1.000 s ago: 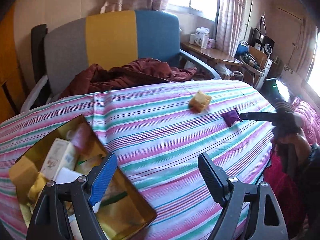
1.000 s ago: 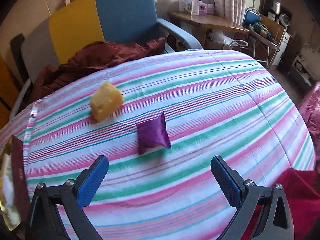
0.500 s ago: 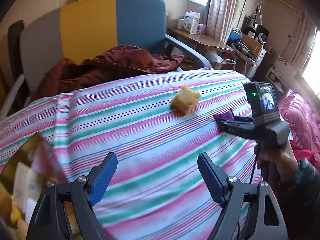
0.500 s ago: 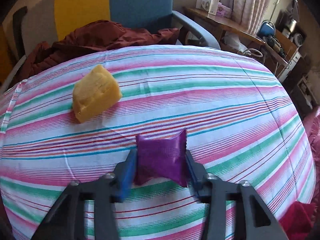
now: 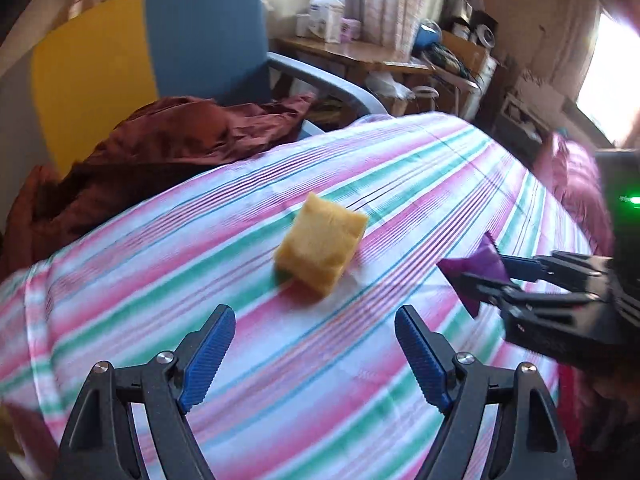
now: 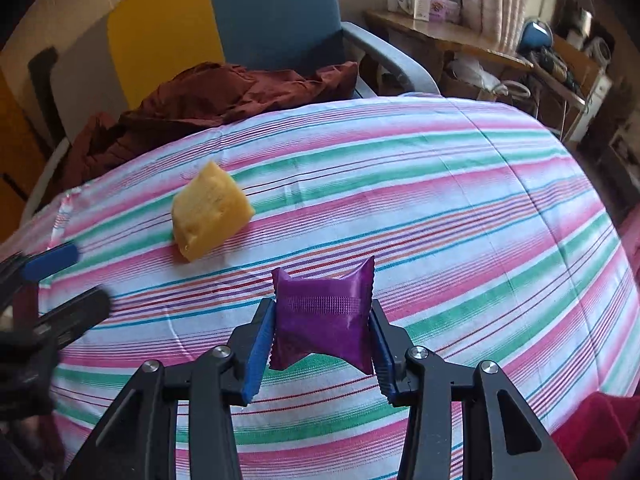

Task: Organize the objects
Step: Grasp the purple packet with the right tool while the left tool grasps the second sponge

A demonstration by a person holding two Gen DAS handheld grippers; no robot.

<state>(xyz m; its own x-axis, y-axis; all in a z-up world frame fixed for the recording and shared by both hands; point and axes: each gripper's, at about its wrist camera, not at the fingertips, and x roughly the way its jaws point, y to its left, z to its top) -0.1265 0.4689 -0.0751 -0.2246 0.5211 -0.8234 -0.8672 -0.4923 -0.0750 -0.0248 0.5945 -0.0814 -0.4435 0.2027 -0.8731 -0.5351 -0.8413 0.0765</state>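
One purple packet (image 6: 323, 317), serrated ends up and down, clamped in the right gripper (image 6: 322, 332); one yellow packet (image 6: 209, 211) lies beside it; left gripper (image 5: 315, 354) gapes empty.

Sponge block (image 6: 210, 210) on bedspread (image 6: 460, 208) — packet (image 6: 324, 316) right, chair (image 6: 272, 12) behind

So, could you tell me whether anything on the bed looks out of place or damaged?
Nothing looks damaged. The yellow packet lies loose and tilted on the striped sheet, and the purple sachet is pinched in the right gripper.
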